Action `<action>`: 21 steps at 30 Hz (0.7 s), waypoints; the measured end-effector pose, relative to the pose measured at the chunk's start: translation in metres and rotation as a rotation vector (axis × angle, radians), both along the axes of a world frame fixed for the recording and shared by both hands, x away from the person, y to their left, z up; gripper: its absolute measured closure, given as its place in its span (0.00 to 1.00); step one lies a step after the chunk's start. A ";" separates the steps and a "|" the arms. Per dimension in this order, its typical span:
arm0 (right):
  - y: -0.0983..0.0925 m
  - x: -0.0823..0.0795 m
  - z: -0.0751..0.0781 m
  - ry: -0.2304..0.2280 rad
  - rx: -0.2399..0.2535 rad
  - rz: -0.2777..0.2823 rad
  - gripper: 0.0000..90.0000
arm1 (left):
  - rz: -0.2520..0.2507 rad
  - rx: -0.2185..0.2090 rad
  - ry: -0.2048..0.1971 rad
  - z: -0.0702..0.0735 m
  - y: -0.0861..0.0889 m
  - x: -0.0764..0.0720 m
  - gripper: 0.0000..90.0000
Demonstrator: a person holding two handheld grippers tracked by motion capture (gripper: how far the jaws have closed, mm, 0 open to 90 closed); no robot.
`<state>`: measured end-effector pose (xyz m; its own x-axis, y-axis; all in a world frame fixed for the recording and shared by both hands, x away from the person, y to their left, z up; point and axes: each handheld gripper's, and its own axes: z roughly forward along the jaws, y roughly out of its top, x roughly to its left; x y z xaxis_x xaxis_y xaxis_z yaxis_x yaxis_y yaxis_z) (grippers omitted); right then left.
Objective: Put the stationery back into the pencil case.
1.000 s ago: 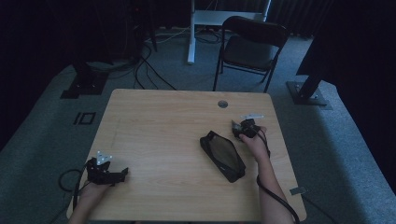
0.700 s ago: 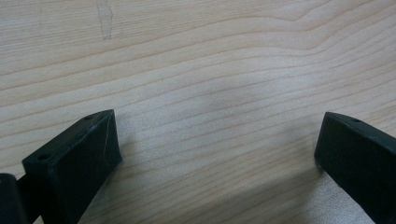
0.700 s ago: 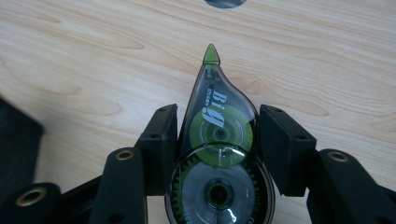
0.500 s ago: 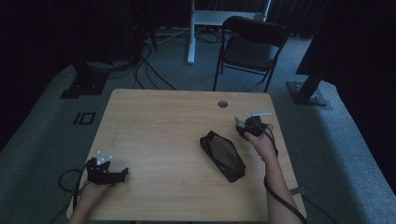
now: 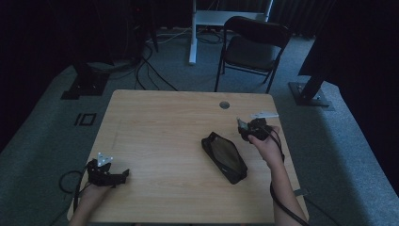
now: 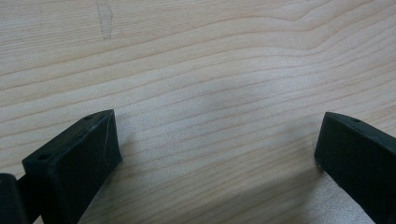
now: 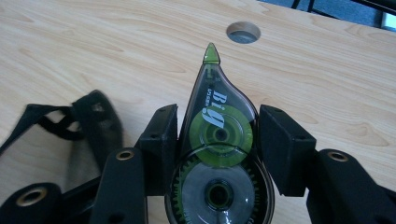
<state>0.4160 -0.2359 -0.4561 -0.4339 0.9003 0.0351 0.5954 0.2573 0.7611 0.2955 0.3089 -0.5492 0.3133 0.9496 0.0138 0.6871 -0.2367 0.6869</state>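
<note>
Right claw (image 7: 217, 140): clenched on a correction tape dispenser (image 7: 217, 158), clear smoky shell with green reels inside, green tip pointing away from the claw. Both pads press its flanks; the dispenser stands clear of the bench (image 7: 93, 56), held in the air. High view puts this claw (image 5: 244, 128) over the right half of the bench, in the person's right hand (image 5: 266, 143), cable trailing down the forearm.

Just beside it, toward the bench middle: a black mesh pouch (image 5: 225, 157) lying flat and slantwise on the wood. In the right gripper view its dark edge and strap (image 7: 70, 126) show left of the claw, slightly blurred.

Beyond the dispenser's tip: a round cable hole (image 7: 243, 32) in the bench top, well apart.

Left claw (image 6: 217, 154): released, jaws wide, bare wood grain between them. High view shows it (image 5: 120, 174) low at the near left corner of the bench, well apart from the pouch, grey three-cornered plate on top.

Behind the bench: a dark folding chair (image 5: 254, 47) on grey carpet.
</note>
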 end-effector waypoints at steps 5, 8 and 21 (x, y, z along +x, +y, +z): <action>0.006 -0.011 0.007 -0.017 -0.017 0.010 0.54 | 0.000 0.000 0.000 0.000 0.000 0.000 0.00; 0.009 -0.018 0.013 -0.030 -0.006 0.019 0.54 | 0.000 0.000 0.000 0.000 0.000 0.000 0.00; 0.036 -0.047 0.026 -0.034 0.027 0.081 0.54 | -0.001 0.001 0.000 0.000 0.000 0.000 0.00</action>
<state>0.3692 -0.1995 -0.4305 -0.5069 0.8609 0.0430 0.5468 0.2826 0.7881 0.2956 0.3090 -0.5492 0.3143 0.9492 0.0149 0.6868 -0.2382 0.6867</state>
